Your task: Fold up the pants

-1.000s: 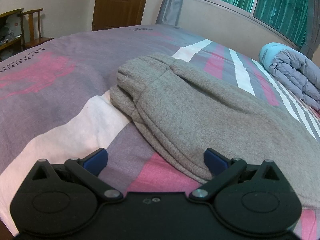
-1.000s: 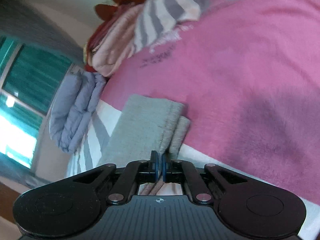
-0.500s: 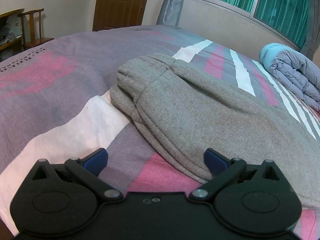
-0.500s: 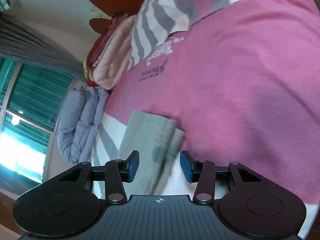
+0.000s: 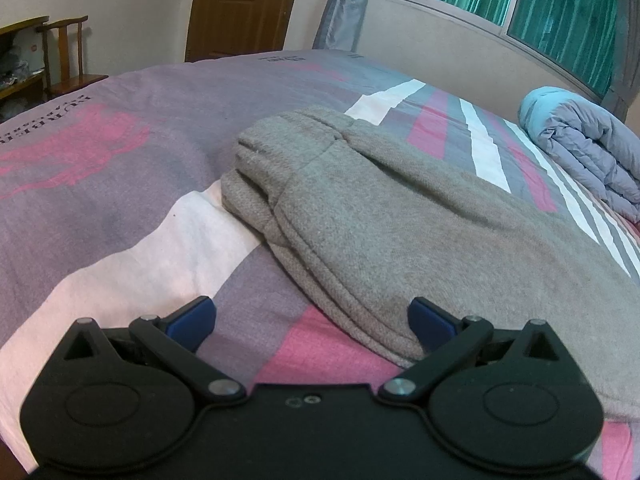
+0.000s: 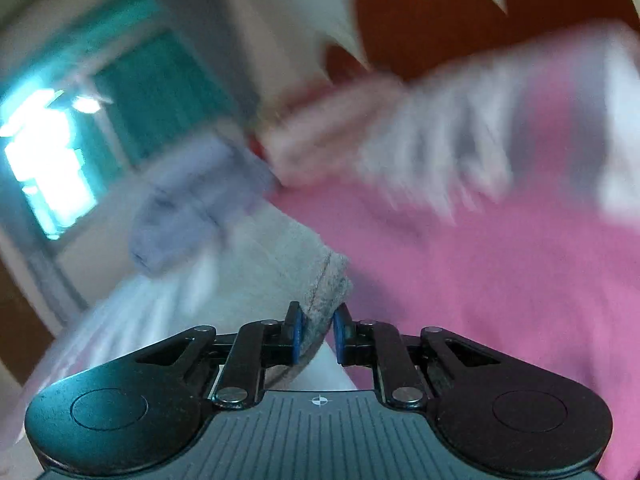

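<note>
Grey pants (image 5: 400, 220) lie folded lengthwise on the striped bed cover (image 5: 120, 208), their gathered waist end toward the far side in the left wrist view. My left gripper (image 5: 312, 320) hangs open just above the bed at the pants' near edge, its right fingertip over the fabric hem and nothing gripped. In the blurred right wrist view, the jaws of my right gripper (image 6: 317, 326) are closing on the cuff end of the pants (image 6: 320, 280). The cuff fills the gap between the blue pads and rises off the pink cover.
A rolled blue-grey duvet (image 5: 580, 148) lies at the bed's right side under the window; it shows as a blur (image 6: 180, 208) in the right view. Pillows (image 6: 360, 128) are stacked at the headboard. A wooden door (image 5: 240, 4) and a chair (image 5: 64, 56) stand beyond the bed.
My right gripper opened from shut, then closed onto the pants cuff while rolling and lifting; the view has swung and blurred. The left gripper and the pants by it have not moved.
</note>
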